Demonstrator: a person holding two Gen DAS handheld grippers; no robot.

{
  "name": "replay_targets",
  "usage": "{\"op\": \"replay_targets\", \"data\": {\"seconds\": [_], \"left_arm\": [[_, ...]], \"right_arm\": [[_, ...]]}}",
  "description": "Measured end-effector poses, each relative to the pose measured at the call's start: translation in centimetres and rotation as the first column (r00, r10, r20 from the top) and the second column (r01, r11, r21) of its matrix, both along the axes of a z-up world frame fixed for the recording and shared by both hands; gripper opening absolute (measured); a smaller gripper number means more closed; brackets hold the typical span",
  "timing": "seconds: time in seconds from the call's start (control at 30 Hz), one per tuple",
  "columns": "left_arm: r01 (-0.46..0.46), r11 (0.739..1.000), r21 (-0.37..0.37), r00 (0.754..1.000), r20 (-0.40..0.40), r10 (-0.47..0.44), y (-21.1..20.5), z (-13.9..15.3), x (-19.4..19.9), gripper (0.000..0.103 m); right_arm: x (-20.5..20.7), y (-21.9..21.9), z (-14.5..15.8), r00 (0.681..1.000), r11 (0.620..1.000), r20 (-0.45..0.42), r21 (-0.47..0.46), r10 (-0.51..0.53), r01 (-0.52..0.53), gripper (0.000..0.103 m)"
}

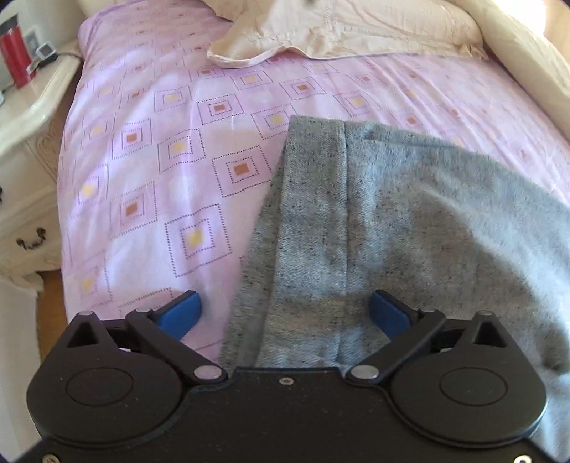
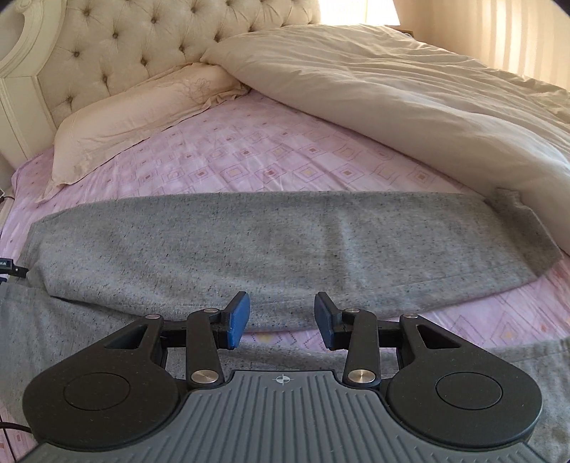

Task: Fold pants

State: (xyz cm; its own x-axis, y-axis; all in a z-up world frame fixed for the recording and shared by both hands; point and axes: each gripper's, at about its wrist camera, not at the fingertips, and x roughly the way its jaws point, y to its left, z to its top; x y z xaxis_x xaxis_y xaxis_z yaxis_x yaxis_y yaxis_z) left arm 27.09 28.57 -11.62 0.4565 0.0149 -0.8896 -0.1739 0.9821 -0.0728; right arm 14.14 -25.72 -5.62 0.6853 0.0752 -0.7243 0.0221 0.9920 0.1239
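Left wrist view, left to right: white nightstand point(image 1: 25, 117) with a red tumbler point(image 1: 14, 53) on top, then the bed with its lilac diamond-print sheet point(image 1: 149, 149), cream pillow point(image 1: 342, 28) at the head end, and the grey sweatpants point(image 1: 374, 220) filling the right half of the frame. Waistband end sits toward the pillow, fabric runs back down under the left gripper point(image 1: 285, 313). Left gripper jaws spread wide, blue pads point(image 1: 181, 313) well apart, nothing clamped; left pad is over bare sheet, right pad over the pants, the pants' left edge passing between them. Right wrist view, left to right: tufted cream headboard point(image 2: 142, 46), embroidered pillow point(image 2: 135, 117) against it, cream duvet point(image 2: 409, 92) bunched along the right side. One pant leg point(image 2: 285, 242) lies flat across the sheet with its long axis left-right across the frame, wider end at left, cuffed hem point(image 2: 516, 217) at far right touching the duvet edge. The second leg lies nearer, under the right gripper point(image 2: 281, 320), a wedge of sheet showing between the two legs. Right gripper jaws partly open, a clear gap between pads, holding nothing; contact with the fabric below can't be confirmed
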Motion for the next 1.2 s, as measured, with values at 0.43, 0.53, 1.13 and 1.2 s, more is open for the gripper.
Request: {"op": "replay_targets", "data": {"seconds": [0.43, 0.53, 1.13, 1.2], "left_arm": [[-0.016, 0.954, 0.298, 0.999, 0.042, 0.004, -3.5, 3.2, -1.7, 0.016], [-0.043, 0.937, 0.348, 0.999, 0.037, 0.032, -2.7, 3.0, -1.5, 0.016], [0.128, 0.951, 0.281, 0.991, -0.003, -0.133, -9.5, 4.9, -8.5, 0.03], [0.241, 0.947, 0.213, 0.97, -0.092, -0.226, -11.3, 3.0, -10.1, 0.031]], "right_arm": [[0.2, 1.8, -0.6, 0.999, 1.0, -0.031, 0.011, 0.013, -0.012, 0.039], [0.2, 1.7, -0.5, 1.0, 1.0, -0.025, 0.013, 0.018, -0.017, 0.039], [2.0, -10.0, -4.2, 0.953, 0.983, -0.255, 0.043, -0.164, 0.181, 0.039], [1.8, -9.6, -4.0, 0.949, 0.993, -0.292, -0.001, -0.116, 0.121, 0.039]]}}
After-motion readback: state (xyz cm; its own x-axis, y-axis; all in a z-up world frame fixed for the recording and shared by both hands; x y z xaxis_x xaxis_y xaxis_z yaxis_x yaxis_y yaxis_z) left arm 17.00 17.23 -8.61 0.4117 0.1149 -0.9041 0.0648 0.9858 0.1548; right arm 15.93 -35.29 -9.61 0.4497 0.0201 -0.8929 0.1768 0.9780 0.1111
